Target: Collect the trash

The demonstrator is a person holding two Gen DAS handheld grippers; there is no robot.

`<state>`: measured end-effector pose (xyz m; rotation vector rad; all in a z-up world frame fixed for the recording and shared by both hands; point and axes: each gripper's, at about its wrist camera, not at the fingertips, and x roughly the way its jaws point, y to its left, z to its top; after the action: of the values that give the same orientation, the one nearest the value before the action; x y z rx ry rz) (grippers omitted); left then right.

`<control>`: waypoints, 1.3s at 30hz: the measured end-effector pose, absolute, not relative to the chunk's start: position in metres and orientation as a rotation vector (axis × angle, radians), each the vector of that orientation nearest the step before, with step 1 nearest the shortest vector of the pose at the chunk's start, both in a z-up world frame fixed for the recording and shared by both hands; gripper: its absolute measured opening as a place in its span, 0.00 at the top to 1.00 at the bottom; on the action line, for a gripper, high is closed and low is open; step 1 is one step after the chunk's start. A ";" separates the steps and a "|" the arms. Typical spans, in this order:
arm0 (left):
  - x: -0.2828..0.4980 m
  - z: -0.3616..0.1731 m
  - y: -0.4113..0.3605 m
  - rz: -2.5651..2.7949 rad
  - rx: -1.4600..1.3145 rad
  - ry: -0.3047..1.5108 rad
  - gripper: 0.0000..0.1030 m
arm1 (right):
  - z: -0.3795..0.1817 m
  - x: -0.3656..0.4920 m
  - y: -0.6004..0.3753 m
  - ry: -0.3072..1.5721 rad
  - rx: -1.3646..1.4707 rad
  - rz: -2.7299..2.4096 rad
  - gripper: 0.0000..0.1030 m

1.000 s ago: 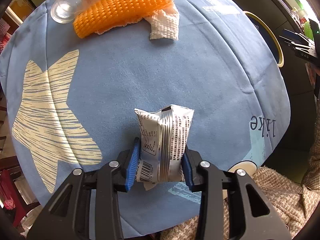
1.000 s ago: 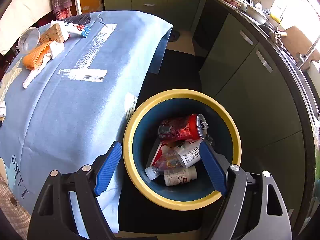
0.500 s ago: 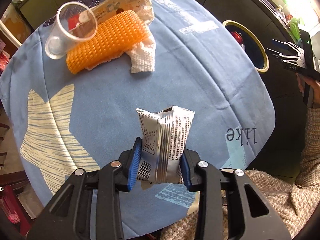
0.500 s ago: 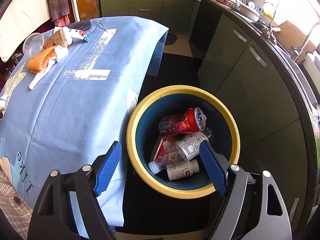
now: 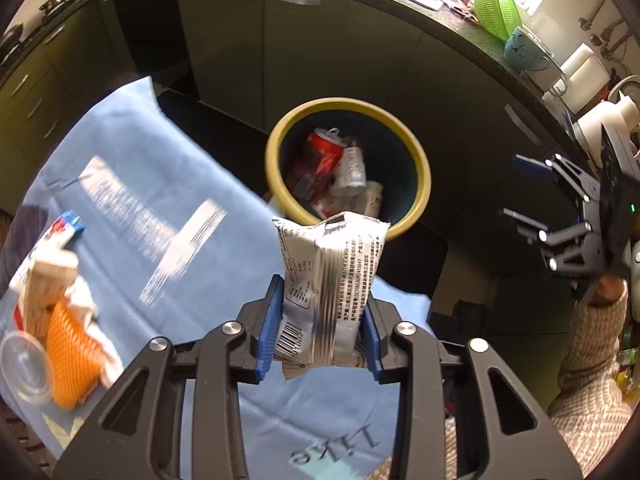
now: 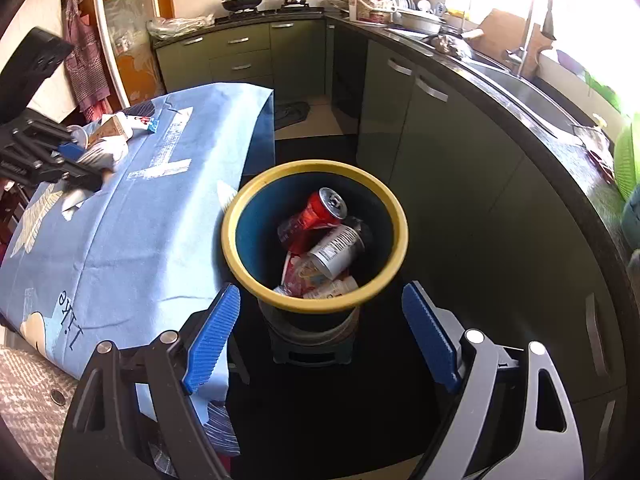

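My left gripper is shut on a white and silver snack wrapper, held upright above the edge of the blue tablecloth. Just beyond the wrapper stands the yellow-rimmed bin, with a red can and other packaging inside. In the right wrist view the bin sits ahead of my right gripper. Its jaws are opening, with nothing between them. An orange foam net, a clear cup and a carton lie on the table's far side.
Dark green kitchen cabinets and a black counter curve behind the bin. The bin stands on a small stool on the dark floor beside the table. A person's knitted sleeve is at the right. My left gripper shows over the table.
The left gripper swung with the wrapper from over the table's middle toward the bin, which now lies straight ahead. The right gripper drew back from the bin and tilted up.
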<state>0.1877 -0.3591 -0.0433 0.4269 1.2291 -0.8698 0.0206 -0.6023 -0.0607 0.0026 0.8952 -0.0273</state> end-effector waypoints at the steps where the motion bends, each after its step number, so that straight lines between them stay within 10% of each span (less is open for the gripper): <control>1: 0.192 -0.048 -0.381 -0.892 0.431 1.232 0.66 | -0.061 0.014 -0.607 0.893 0.011 -0.039 0.20; 19: 0.219 -0.110 -0.480 -0.879 0.447 1.268 0.46 | -0.083 -0.014 -0.637 0.907 0.077 -0.054 0.20; 39: 0.160 -0.017 -0.091 -0.476 0.102 1.096 0.31 | -0.050 0.121 -0.406 0.880 -0.326 0.529 0.20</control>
<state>0.1599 -0.0911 -0.0168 0.1016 1.0960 -0.4765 0.1211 -0.4059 -0.0499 -0.3260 0.8802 0.5289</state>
